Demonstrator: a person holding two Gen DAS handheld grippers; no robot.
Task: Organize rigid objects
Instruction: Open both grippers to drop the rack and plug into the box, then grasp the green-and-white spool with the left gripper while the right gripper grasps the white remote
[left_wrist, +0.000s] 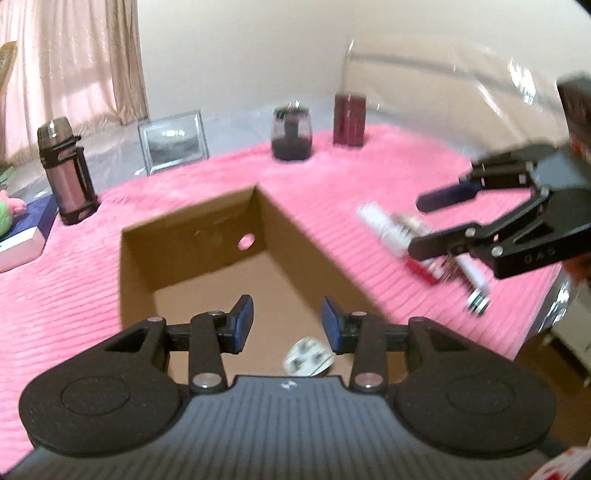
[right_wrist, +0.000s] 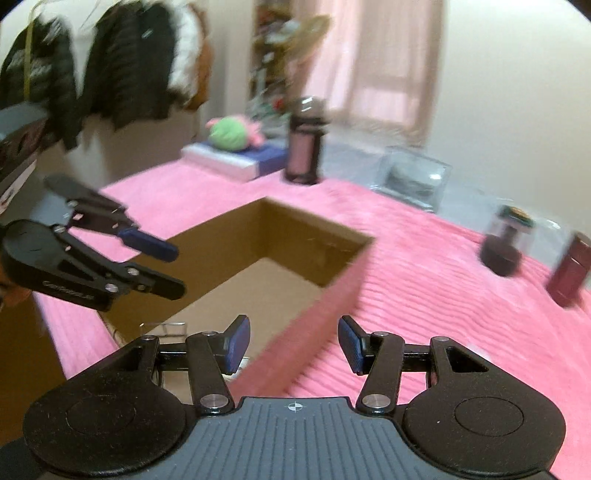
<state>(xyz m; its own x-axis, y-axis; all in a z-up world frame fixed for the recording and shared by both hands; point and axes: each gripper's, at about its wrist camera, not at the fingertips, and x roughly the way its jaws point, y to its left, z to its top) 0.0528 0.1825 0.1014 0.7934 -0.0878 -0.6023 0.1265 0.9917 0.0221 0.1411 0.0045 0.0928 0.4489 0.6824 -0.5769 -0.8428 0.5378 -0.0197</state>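
Your one box (left_wrist: 207, 236) sits open on the pink mat (left_wrist: 351, 173), a white pack (left_wrist: 308, 356) already inside beneath your left gripper (left_wrist: 287, 323), whose jaws stand apart and empty. The red-and-white tubes (left_wrist: 424, 245), count blurred, lie lengthwise right of the box, under your right gripper (left_wrist: 421, 225), which is nearer, also parted and empty.

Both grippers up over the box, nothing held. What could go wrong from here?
1. The red-and-white tubes lie loose near the pink mat's edge, under the right gripper; a hasty grab might knock one off.
2. The cardboard box is open-topped and nearly bare, so a brushing left gripper could shift it.
3. Both views are blurred, so aim may be off.
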